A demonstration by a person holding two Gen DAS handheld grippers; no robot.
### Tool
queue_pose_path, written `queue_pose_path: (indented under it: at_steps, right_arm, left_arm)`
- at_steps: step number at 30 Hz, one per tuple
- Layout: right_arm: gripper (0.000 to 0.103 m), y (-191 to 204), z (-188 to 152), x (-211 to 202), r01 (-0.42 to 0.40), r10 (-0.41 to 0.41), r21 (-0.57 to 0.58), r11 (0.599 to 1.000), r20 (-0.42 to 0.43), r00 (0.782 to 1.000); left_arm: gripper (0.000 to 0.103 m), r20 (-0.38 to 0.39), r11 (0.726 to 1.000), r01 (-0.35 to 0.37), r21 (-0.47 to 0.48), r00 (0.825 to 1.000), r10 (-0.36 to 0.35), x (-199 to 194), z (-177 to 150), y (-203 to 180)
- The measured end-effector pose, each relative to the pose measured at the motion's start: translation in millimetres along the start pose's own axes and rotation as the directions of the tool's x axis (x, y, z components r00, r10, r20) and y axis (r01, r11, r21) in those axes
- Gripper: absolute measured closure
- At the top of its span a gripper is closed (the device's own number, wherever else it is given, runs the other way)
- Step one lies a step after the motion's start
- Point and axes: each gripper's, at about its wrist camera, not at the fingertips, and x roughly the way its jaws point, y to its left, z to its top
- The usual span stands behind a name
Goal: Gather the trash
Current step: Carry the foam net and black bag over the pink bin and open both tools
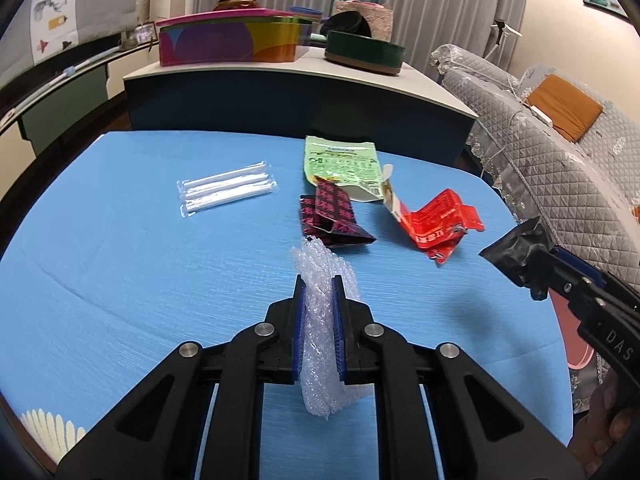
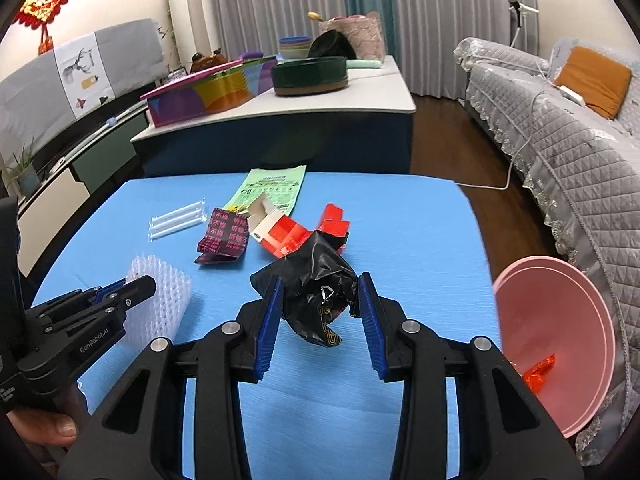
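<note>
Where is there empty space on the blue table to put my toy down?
Bare blue table lies left of the bubble wrap and below the straw packet. It is crowded around the dark red wrapper, green packet and red box.

On the table (image 2: 420,220) ahead of me, the straw packet (image 2: 178,220) lies far left, the patterned wrapper (image 2: 224,240) to its right, the flat pouch (image 2: 276,188) behind that, and the torn carton (image 2: 288,232) further right. My left hand-held gripper (image 1: 319,292) holds bubble wrap (image 1: 324,264) in front of them; my right hand-held gripper (image 2: 320,296) holds a crumpled bag (image 2: 316,276). A basin (image 2: 560,320) sits off the table's right edge, with a wrapper (image 2: 538,372) inside.
</note>
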Motion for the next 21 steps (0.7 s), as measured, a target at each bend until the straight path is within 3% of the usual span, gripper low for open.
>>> queue_pose_path:
  at_steps: [21]
  right_arm:
    - [0.064, -50.2, -10.6, -40.1, 0.068, -0.072, 0.09, 0.994, 0.047, 0.996]
  left_arm:
    - [0.091, 0.04, 0.995, 0.065, 0.076, 0.997, -0.068, -14.3, -5.0, -42.6]
